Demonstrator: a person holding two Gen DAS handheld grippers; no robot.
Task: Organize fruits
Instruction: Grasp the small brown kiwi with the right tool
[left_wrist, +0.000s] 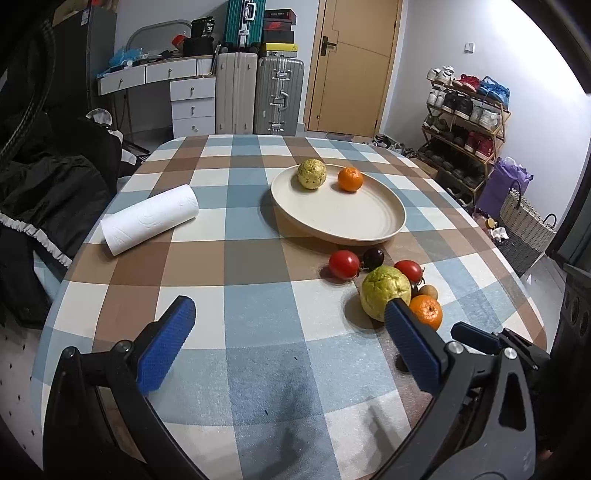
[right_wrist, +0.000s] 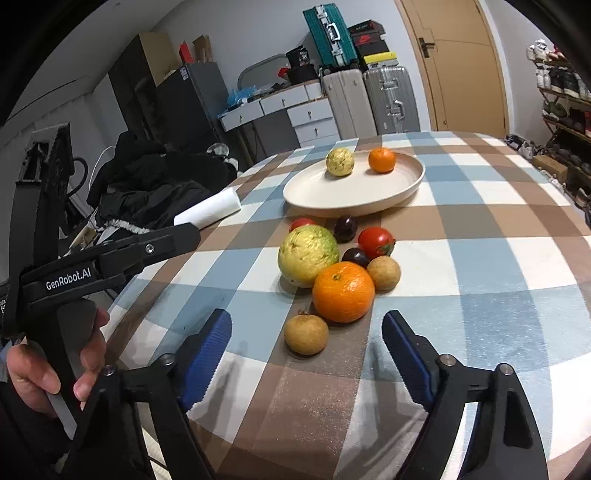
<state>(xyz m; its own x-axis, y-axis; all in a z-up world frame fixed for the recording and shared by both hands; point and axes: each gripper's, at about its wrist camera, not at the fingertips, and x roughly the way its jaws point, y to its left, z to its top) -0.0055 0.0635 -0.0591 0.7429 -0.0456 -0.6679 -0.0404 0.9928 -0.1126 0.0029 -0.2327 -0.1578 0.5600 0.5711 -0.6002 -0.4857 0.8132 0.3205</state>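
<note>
Plate: a cream round plate (right_wrist: 406, 184) sits on the checked tablecloth, past the loose fruit in both views.
In the plate: a yellow-green guava (right_wrist: 340, 161) and an orange (right_wrist: 382, 160), side by side on the far half, close but apart; the near half is bare.
Loose fruit: a cluster lies on the cloth just in front of the plate, none of it touching the plate.
Big guava: a larger guava (right_wrist: 308, 256) is at the cluster's left in the right wrist view, touching a big orange (right_wrist: 343, 291) in front of it.
Tomatoes: one tomato (right_wrist: 376, 242) is right of the big guava; another tomato (right_wrist: 302, 223) peeks out behind it.
Dark fruit: two dark plums, one plum (right_wrist: 345, 229) near the plate and a second plum (right_wrist: 355, 256) wedged between guava, orange and tomato.
Brown fruit: one small brown fruit (right_wrist: 384, 273) is just right of the big orange; another brown fruit (right_wrist: 306, 335) is nearest the camera.
Right gripper: the right gripper (right_wrist: 306, 354) is spread wide, holding nothing, low over the cloth with the nearest brown fruit between its blue pads.
Left gripper: the left gripper (left_wrist: 290, 343) is also wide and empty, over bare cloth left of the cluster.
Table: the table (left_wrist: 258, 387) wears a blue, brown and white check.
Paper roll: a paper towel roll (left_wrist: 149, 225) lies on its side, left of the plate and well apart from it.
</note>
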